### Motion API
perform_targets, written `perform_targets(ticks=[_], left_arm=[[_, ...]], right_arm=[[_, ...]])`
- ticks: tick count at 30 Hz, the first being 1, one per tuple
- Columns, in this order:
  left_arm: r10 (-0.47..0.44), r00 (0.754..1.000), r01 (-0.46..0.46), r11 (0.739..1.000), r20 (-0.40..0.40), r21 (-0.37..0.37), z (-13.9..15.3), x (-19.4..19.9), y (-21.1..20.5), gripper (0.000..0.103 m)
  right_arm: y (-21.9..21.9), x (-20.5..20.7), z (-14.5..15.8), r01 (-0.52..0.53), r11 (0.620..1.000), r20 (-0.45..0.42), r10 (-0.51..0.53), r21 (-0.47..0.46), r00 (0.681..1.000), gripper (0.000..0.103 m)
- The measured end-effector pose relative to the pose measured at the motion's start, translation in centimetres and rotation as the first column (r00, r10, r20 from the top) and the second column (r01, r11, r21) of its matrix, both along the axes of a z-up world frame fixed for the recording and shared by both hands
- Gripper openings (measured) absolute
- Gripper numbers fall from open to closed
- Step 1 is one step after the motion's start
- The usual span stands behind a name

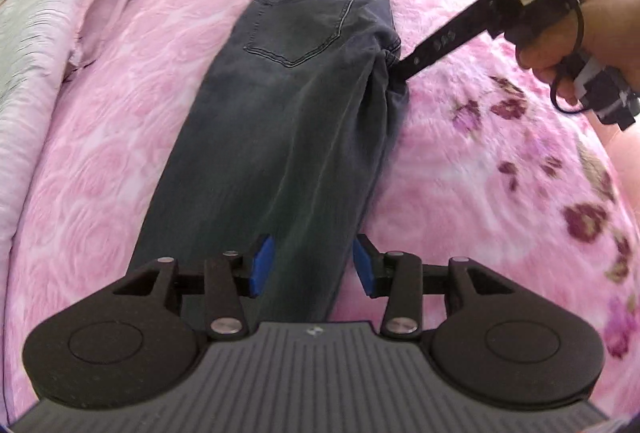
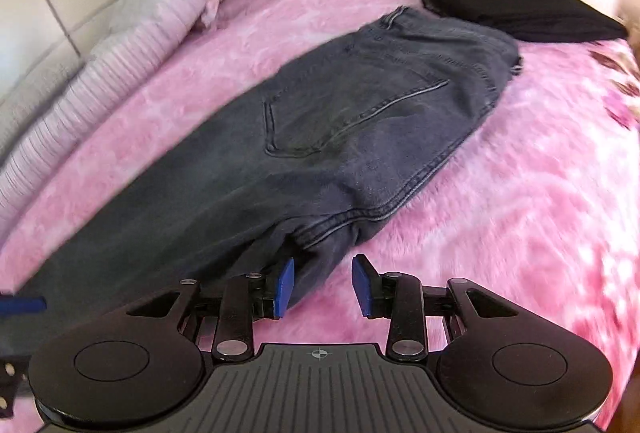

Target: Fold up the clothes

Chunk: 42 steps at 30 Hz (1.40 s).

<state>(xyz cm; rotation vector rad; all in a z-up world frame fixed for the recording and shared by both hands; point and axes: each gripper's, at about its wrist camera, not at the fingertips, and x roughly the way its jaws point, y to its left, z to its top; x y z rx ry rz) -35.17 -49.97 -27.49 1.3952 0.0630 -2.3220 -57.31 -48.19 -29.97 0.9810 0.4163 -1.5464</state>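
- The jeans [image 1: 280, 105] lie flat on the bed, folded lengthwise leg over leg into one long band; they are dark grey, faded denim with stitched seams and a back pocket [image 1: 308, 21] facing up.
- Their waistband end points toward the headboard, and the crotch seam bunches into a small ridge on one long edge.
- A folded black garment [image 2: 516, 5], soft and matte, lies just beyond the waistband, touching or slightly overlapping it.
- Under the jeans spreads a fluffy pink blanket [image 1: 100, 153] with a rose pattern, darker flowers to one side.
- A ribbed pale lilac quilt [image 2: 132, 33] is piled along the bed's edge away from the jeans.
- The left gripper [image 1: 314, 265] hovers over the leg part of the jeans, blue pads apart, nothing between them.
- The right gripper [image 2: 324, 283] sits at the crotch ridge, held by a hand [image 1: 580, 41]; its pads stand apart, denim edge just beside one pad, not clamped.
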Motion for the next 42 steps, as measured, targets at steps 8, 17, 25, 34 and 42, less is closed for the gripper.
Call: perform_targets(ticks=[8,17,25,34,42], left_arm=[[0.046,0.998,-0.05,0.994,0.043,0.094,-2.3,-0.8,-4.0,0.039],[0.014,0.998,-0.022,0.989,0.06,0.149,-2.9,0.5,-4.5,0.039],[-0.005,0.999,0.012,0.989,-0.046,0.147,-0.8,-1.2,-4.5,0.039],[-0.123,0.987,0.135,0.983,-0.104,0.123,-0.7,-6.0,-5.3,0.039],[-0.073,0.993,0.082,0.991,-0.09,0.105,-1.6,-7.8,-9.8,0.039]], right_arm=[[-1.0,-0.9,-1.6,0.094,0.995,0.055,-0.091,-0.042,0.994,0.007],[5.5,-1.0,-2.7,0.33,0.944,0.208,-0.319,-0.021,0.925,0.0],[4.7,-0.5,0.8,0.142,0.989,0.078,-0.138,-0.047,0.987,0.007],[2.9,2.1,-0.4,0.087,0.996,-0.178,-0.086,-0.001,0.98,0.023],[1.6,2.7,-1.1,-0.013,0.998,-0.233,0.0,-0.055,0.973,0.035]])
